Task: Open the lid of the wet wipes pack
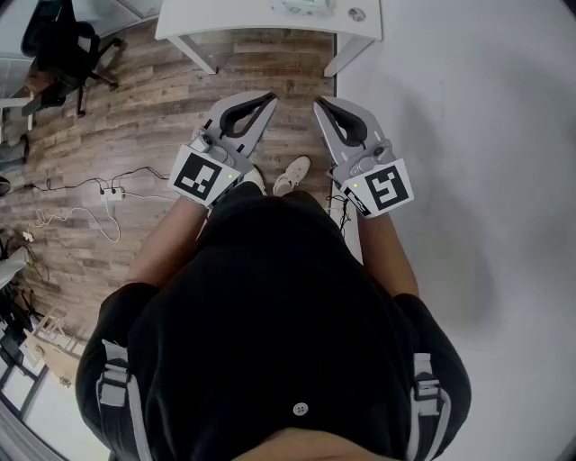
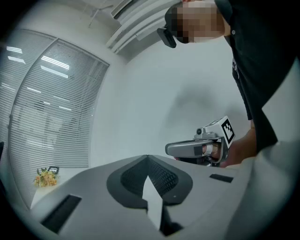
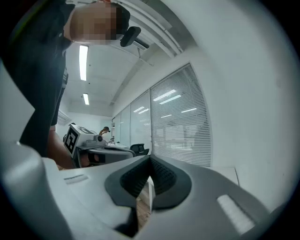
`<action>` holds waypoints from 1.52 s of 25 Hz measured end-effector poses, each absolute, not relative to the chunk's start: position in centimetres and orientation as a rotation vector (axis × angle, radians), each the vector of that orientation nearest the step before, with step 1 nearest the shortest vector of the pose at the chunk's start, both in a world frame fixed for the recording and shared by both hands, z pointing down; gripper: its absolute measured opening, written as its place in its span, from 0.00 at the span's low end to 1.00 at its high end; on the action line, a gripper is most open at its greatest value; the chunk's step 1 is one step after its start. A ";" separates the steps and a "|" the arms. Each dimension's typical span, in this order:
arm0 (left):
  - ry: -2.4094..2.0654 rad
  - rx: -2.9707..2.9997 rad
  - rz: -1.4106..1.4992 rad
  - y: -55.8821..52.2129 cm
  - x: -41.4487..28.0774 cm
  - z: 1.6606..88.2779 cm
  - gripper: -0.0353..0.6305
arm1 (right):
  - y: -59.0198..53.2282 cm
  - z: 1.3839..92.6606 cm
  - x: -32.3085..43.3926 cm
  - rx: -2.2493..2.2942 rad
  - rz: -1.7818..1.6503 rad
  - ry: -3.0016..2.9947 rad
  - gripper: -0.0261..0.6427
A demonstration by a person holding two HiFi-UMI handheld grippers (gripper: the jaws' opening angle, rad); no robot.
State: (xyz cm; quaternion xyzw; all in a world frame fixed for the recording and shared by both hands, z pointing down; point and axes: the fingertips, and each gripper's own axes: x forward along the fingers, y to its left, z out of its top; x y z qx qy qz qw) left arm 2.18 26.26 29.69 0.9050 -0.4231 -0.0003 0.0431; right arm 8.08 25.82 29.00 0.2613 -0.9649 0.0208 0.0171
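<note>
Grey-padded jaws of the left gripper (image 1: 268,97) and the right gripper (image 1: 319,104) are both clenched tip to tip on nothing. They are held level, side by side, in front of the person's waist over the wooden floor (image 1: 135,117), which looks like a carrying posture, not a working grip. Well ahead, the white table (image 1: 225,18) bears something pale at its far edge, perhaps the wet wipes pack (image 1: 304,5), too small to tell.

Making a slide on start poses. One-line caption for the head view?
Person standing on wood floor, left gripper and right gripper both shut and empty, pointed toward a white table ahead.
</note>
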 end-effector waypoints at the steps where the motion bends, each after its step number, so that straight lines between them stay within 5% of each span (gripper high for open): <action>1: -1.296 2.769 0.010 26.8 2.1 29.7 0.06 | 26.3 29.0 8.0 0.810 0.065 -2.997 0.06; 28: -1.265 2.750 0.035 30.3 0.6 30.7 0.06 | 29.9 28.5 7.0 0.902 0.086 -3.000 0.06; 38: -1.266 2.757 0.023 30.2 2.1 30.2 0.06 | 28.9 28.7 9.2 0.982 0.086 -2.955 0.39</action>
